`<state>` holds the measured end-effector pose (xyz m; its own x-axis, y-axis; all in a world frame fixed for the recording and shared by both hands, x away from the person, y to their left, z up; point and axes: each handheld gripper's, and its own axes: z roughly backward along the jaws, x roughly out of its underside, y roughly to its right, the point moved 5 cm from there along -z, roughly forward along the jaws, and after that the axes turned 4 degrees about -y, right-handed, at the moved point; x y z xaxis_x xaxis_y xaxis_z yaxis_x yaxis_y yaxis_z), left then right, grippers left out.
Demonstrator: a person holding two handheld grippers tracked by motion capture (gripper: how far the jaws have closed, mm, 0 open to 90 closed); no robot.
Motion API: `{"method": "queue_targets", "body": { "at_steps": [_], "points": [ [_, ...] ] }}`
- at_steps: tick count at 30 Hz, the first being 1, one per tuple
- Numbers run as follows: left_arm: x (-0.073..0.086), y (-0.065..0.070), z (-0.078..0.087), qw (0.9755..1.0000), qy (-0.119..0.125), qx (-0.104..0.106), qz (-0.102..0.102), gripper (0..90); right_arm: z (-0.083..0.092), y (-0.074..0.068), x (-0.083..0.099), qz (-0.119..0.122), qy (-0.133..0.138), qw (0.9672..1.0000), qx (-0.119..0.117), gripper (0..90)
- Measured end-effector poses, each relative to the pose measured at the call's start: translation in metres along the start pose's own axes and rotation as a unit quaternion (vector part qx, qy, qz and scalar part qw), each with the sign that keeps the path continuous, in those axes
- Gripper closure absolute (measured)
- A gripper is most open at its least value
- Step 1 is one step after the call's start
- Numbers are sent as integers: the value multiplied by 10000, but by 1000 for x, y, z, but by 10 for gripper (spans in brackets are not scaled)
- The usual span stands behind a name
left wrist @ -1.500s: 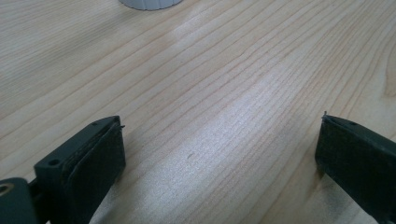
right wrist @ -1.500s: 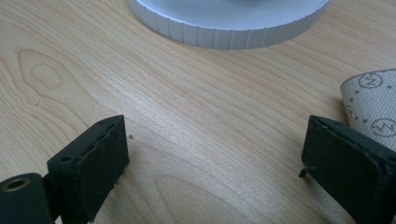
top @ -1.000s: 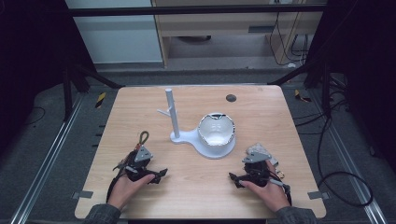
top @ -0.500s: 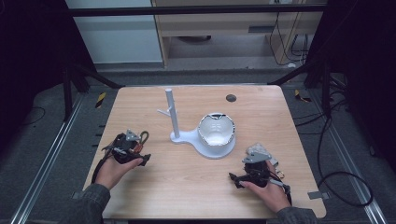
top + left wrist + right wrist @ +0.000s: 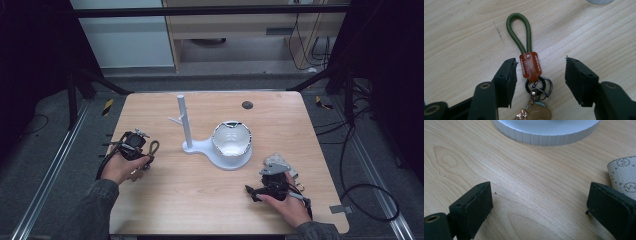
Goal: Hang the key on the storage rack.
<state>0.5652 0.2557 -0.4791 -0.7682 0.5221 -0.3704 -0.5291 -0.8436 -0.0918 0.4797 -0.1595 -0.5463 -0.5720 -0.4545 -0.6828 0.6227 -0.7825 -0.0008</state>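
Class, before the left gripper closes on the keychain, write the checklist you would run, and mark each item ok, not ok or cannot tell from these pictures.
1. Left gripper open: ok, jaws stand wide apart.
2. Keychain between the jaws: ok, its brown leather tab lies in the gap, nearer the left jaw.
3. Keychain flat on the table: ok, green cord loop lies on the wood.
4. Right gripper out of the way: ok, open over bare wood near the white stand.
5. Stand's post upright: ok.
6. Charm below the ring intact: cannot tell, cut off.
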Motion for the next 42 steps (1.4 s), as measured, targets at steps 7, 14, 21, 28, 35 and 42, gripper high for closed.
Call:
{"method": "queue_targets", "body": {
  "at_steps": [7,14,21,28,35,42],
  "points": [
    [-3,-6,-15,9994,-257,13,223,499,0,0,0,30,5,10000,-8,64],
    [-3,-14,-25,9983,-373,76,439,565,1,0,1,22,0,10000,-24,64],
    [3,-15,-30,9978,-421,132,488,581,1,-1,1,24,8,10000,-24,64],
    [5,-15,-33,9978,-445,169,472,606,1,-1,1,14,5,10000,-27,64],
    [6,-15,-34,9980,-433,192,424,648,1,-1,1,16,5,10000,-29,64],
    [13,-12,-20,9987,102,272,429,658,1,-1,1,6,7,10000,-31,63]
  ]
}}
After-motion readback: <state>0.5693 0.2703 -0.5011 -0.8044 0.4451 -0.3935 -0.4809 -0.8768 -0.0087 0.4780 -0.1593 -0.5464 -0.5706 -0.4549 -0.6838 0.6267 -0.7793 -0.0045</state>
